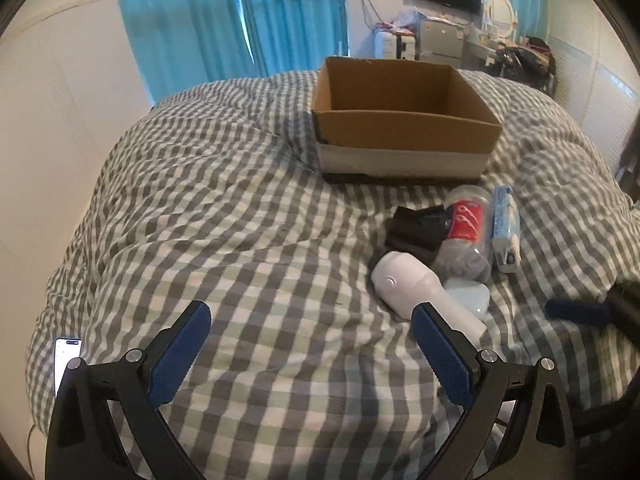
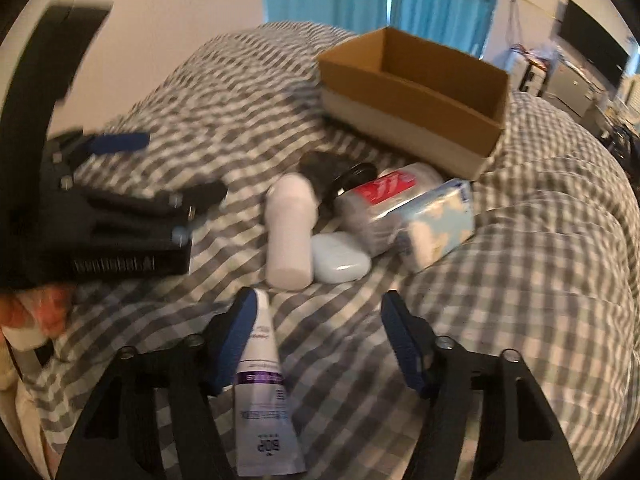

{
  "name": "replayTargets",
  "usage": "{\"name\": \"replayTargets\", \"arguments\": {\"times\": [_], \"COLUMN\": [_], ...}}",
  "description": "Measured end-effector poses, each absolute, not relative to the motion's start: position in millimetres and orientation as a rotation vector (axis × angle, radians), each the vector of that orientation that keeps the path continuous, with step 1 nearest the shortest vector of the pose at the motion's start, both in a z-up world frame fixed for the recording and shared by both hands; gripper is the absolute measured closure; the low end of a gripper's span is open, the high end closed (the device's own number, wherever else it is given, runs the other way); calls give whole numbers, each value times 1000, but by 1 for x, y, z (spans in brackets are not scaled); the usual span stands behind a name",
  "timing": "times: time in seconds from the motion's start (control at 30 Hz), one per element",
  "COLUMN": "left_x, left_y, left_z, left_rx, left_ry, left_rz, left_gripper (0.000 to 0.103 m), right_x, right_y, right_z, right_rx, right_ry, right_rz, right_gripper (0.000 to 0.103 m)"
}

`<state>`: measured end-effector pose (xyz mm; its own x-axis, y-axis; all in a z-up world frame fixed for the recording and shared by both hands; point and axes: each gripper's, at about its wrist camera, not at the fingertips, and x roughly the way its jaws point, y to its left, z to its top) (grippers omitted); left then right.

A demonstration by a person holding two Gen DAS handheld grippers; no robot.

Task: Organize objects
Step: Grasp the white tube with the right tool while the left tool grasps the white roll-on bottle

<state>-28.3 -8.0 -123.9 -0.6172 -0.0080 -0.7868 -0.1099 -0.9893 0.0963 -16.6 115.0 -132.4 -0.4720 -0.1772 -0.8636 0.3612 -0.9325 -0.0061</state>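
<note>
An open cardboard box [image 1: 404,120] [image 2: 416,92] stands on the checked duvet. In front of it lies a pile: a white bottle [image 1: 424,292] [image 2: 289,228], a black pouch [image 1: 418,228] [image 2: 320,168], a clear jar with a red label [image 1: 468,228] [image 2: 380,200], a blue tissue pack [image 1: 506,228] [image 2: 436,224] and a white oval case [image 1: 470,298] [image 2: 340,262]. A white tube [image 2: 262,392] lies between my right fingers. My left gripper [image 1: 312,320] is open and empty, left of the pile. My right gripper [image 2: 316,312] is open over the tube; the tube rests against the left finger.
The left gripper's body [image 2: 100,220] fills the left of the right wrist view. A phone [image 1: 66,360] lies at the duvet's left edge. Blue curtains [image 1: 240,20] hang behind the bed, and a cluttered desk [image 1: 460,36] stands at the back right.
</note>
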Motion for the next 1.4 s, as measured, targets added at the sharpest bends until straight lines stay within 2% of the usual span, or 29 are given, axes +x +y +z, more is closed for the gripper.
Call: {"name": "replayTargets", "arguments": {"times": [0.17,0.37,0.43,0.53,1.0,1.4], "left_x": [-30,-35,-35,-35,-40,-61], "left_y": [-12,-20,-21,-20,-5,53], "left_z": [-125,-128,-129,-129,-128,-142], "left_rx": [-1359,-1397,-1405,-1408,-1403,-1389], "left_ry": [205,164,158,171,256,340], "left_rz": [2773,2781,2781,2780,2755,2626], "left_gripper": [0,0,0,0,0,0], "right_x": [-15,-14,-14,-15,-11,-30], "right_y": [100,90,88,88,111,151], "right_z": [-143,-158,-164,-166,-117,-82], "right_rx": [1411,1457,1477,1479,1295,1194], "right_ry": [313,339,347,347,296,353], "right_rz": [-2364,-2285,-2267,-2259,-2494,-2765], "right_gripper": [48,65,67,80,80,80]}}
